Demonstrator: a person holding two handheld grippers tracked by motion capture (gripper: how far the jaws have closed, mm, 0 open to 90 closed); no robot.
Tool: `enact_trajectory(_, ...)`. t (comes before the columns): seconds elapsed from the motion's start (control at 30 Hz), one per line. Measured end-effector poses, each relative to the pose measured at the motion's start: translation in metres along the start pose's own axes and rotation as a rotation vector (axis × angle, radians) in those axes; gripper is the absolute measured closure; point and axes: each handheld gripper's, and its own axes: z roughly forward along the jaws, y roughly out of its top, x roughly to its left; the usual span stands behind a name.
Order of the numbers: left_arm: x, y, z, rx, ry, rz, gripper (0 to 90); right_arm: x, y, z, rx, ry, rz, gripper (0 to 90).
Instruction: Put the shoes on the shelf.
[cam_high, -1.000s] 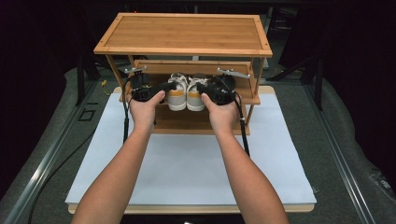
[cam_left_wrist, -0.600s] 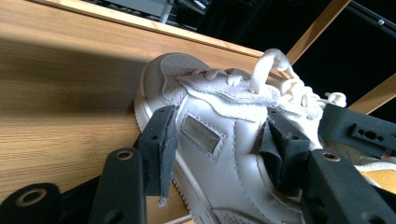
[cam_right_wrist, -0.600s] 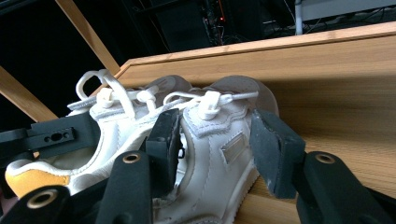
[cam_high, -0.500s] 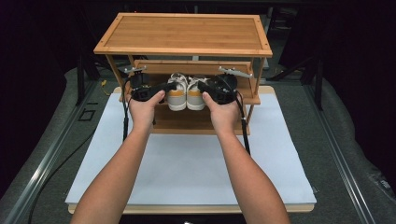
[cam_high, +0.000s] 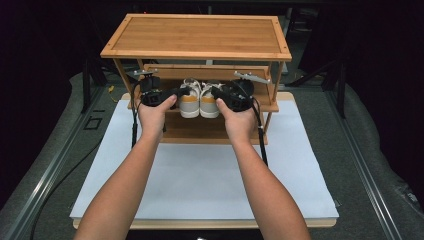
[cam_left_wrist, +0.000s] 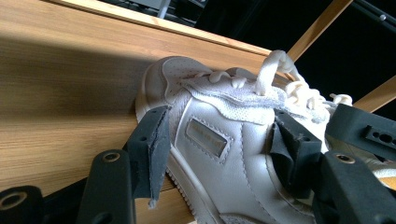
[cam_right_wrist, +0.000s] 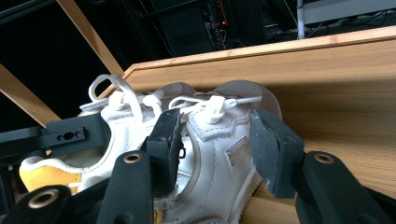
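Two white shoes with yellow heels stand side by side on the middle shelf (cam_high: 260, 106) of a bamboo rack (cam_high: 200, 35). My left gripper (cam_high: 183, 92) (cam_left_wrist: 219, 140) reaches in from the left around the left shoe (cam_high: 190, 102) (cam_left_wrist: 210, 93). Its jaws have just been opening and now stand open, the shoe between them and one pad (cam_left_wrist: 152, 149) just beside its outer side. My right gripper (cam_high: 216, 93) (cam_right_wrist: 217, 144) comes in from the right, shut on the right shoe (cam_high: 209, 104) (cam_right_wrist: 210, 126), with one jaw between the two shoes.
The rack stands at the back of a white mat (cam_high: 200, 170) on a wooden board. Its top shelf overhangs both grippers, and a lower shelf (cam_high: 200, 132) lies under the shoes. Slanted side posts (cam_right_wrist: 93, 39) frame the shelf. Dark floor surrounds the table.
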Motion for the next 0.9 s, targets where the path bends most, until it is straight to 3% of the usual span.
enact_trajectory(0.03, -0.001, 0.002, 0.0, 0.003, 0.012, 0.019, 43.5, 0.0, 0.0, 0.0, 0.004, -0.001, -0.001, 54.0)
enact_trajectory(0.13, -0.003, 0.004, -0.001, -0.014, -0.003, 0.023, 43.3, -0.001, 0.0, 0.0, 0.007, 0.008, 0.006, 54.1)
enact_trajectory(0.23, -0.008, 0.008, 0.0, 0.012, 0.025, 0.077, 44.6, -0.002, 0.001, -0.001, -0.001, -0.002, 0.007, 54.3)
enact_trajectory(0.53, -0.009, 0.009, -0.005, -0.004, 0.011, 0.065, 47.5, -0.003, 0.002, -0.003, -0.026, 0.007, 0.012, 54.5)
enact_trajectory(0.63, -0.011, 0.011, -0.01, -0.037, -0.003, 0.059, 50.3, -0.003, 0.002, -0.003, -0.029, 0.001, 0.013, 54.9)
enact_trajectory(0.9, -0.01, 0.013, -0.02, -0.041, 0.006, 0.074, 53.6, -0.002, 0.004, -0.007, -0.024, 0.011, 0.005, 55.8)
